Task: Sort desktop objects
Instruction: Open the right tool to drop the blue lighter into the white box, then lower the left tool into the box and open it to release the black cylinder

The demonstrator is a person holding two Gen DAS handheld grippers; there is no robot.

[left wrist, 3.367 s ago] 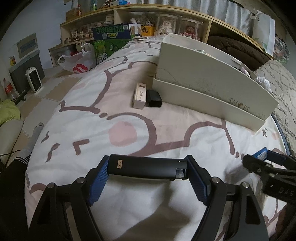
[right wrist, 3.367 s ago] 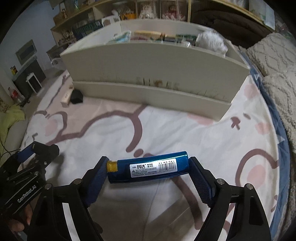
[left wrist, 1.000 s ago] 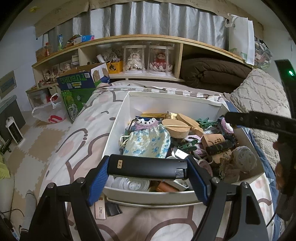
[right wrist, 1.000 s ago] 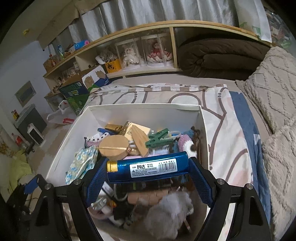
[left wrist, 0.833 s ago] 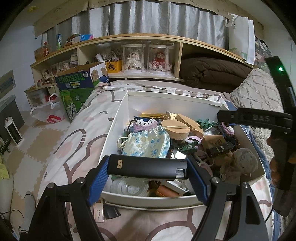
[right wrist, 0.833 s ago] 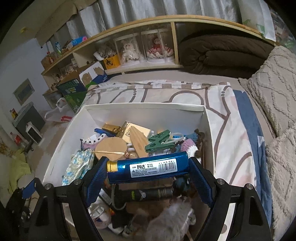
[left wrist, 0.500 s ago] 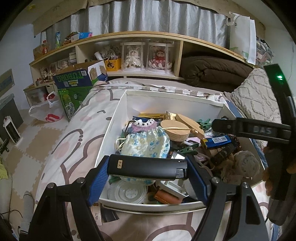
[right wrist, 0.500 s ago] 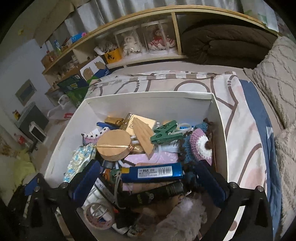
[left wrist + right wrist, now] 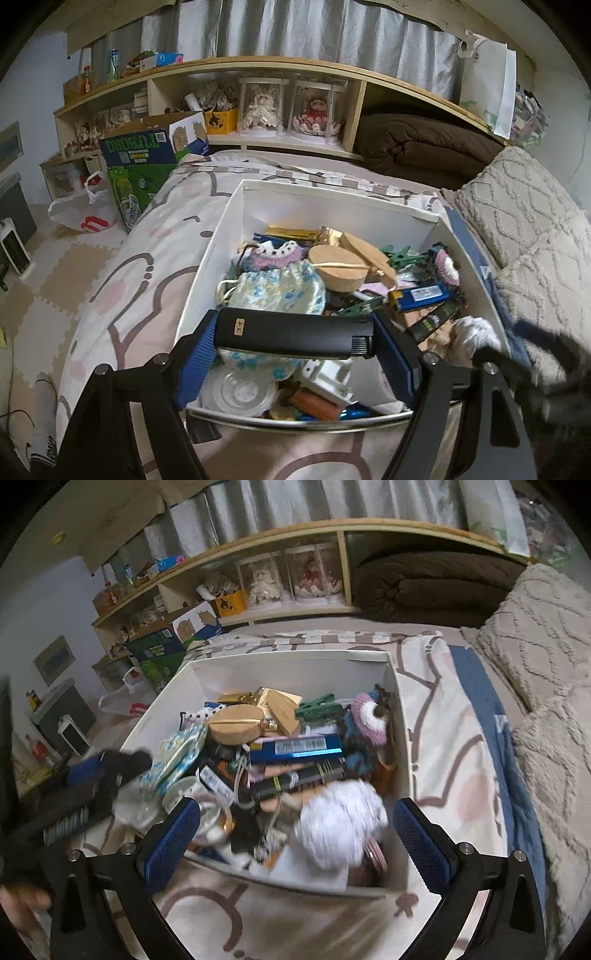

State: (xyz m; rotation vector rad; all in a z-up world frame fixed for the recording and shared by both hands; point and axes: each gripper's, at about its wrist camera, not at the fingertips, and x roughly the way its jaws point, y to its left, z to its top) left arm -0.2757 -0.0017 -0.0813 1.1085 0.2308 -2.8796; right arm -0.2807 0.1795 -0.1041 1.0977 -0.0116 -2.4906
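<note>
A white box (image 9: 332, 218) full of small items stands on the bed. My left gripper (image 9: 295, 341) is shut on a long black bar-shaped device (image 9: 291, 332), held crosswise over the box's near left part. A blue cylindrical tube (image 9: 421, 295) with a printed label lies loose on the pile inside. In the right wrist view the same blue tube (image 9: 295, 747) rests in the box (image 9: 288, 656), above a black tube. My right gripper (image 9: 297, 838) hangs open over the box's near edge with nothing between its pads. The left gripper (image 9: 103, 771) shows blurred at the left.
The box also holds a wooden disc (image 9: 341, 267), a floral pouch (image 9: 280, 288), green clips and a white fluffy ball (image 9: 340, 823). Behind stand a shelf with dolls, a green carton (image 9: 144, 166) and a brown blanket (image 9: 424, 147). A textured pillow (image 9: 517, 221) lies at right.
The right gripper opened and let go of the blue tube, which now lies in the box; the gripper drew back toward the near edge. The left gripper kept its hold on the black device.
</note>
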